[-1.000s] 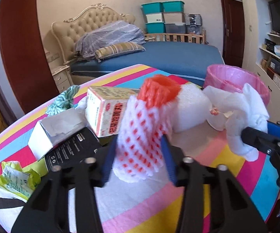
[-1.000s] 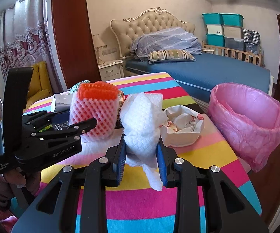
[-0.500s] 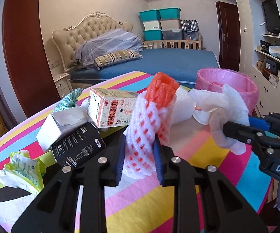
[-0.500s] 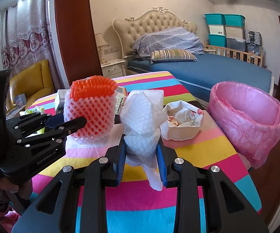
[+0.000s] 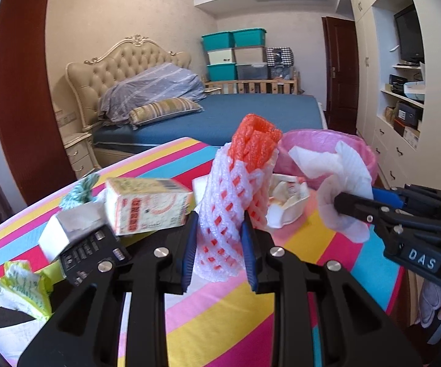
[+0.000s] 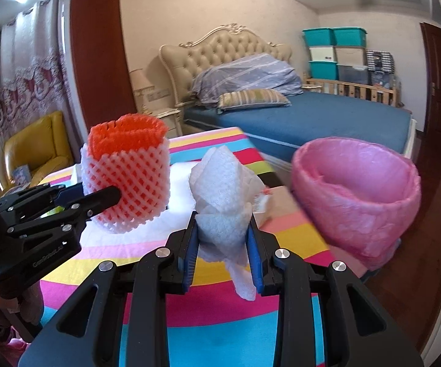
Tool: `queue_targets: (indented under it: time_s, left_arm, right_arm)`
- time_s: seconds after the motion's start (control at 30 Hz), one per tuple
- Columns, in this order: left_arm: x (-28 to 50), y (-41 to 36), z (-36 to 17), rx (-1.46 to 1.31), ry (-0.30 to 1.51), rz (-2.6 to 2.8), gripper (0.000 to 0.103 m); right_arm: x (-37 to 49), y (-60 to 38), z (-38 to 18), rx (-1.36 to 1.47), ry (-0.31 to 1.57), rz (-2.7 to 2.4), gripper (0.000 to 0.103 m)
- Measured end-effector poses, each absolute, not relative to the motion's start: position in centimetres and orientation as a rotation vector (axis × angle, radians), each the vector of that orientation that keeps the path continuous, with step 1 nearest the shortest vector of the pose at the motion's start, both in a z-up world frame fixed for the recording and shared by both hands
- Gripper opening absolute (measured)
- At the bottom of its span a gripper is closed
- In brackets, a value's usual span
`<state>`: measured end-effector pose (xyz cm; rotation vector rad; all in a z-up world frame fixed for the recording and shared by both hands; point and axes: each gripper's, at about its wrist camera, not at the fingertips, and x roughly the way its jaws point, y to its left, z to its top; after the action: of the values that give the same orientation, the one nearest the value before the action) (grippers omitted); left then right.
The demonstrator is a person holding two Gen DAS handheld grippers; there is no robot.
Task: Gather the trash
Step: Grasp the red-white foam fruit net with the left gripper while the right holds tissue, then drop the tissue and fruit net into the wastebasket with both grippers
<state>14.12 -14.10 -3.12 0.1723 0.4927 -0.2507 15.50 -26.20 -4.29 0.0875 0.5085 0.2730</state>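
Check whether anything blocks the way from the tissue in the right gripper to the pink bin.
Nothing visible does. The tissue is clamped in the right gripper, and the pink bin stands open just to its right, with only bare striped tablecloth between.

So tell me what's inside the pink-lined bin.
The right wrist view shows only crumpled pink liner inside the bin; no trash visible. Its bottom is hidden by the near wall. In the left view, the white paper covers much of the opening.

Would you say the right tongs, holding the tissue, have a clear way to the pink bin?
Probably yes: the right tongs grip the white tissue, and nothing stands between them and the pink bin.
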Motion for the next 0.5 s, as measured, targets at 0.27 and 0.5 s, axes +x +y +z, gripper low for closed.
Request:
queue_targets:
  time_s: [0.27,0.5]
  left_arm:
    - [15.5,-16.7,-2.5,0.176,0.513,-0.328,0.027]
    - [17.2,-20.1,-1.5,0.200,0.509,-0.385,0.027]
  right_arm:
    - [15.8,-30.2,-3.2,0.111,0.467,0.187,0.029]
    - [16.6,-33.8,-2.6,0.103,0.440,0.107,0.029]
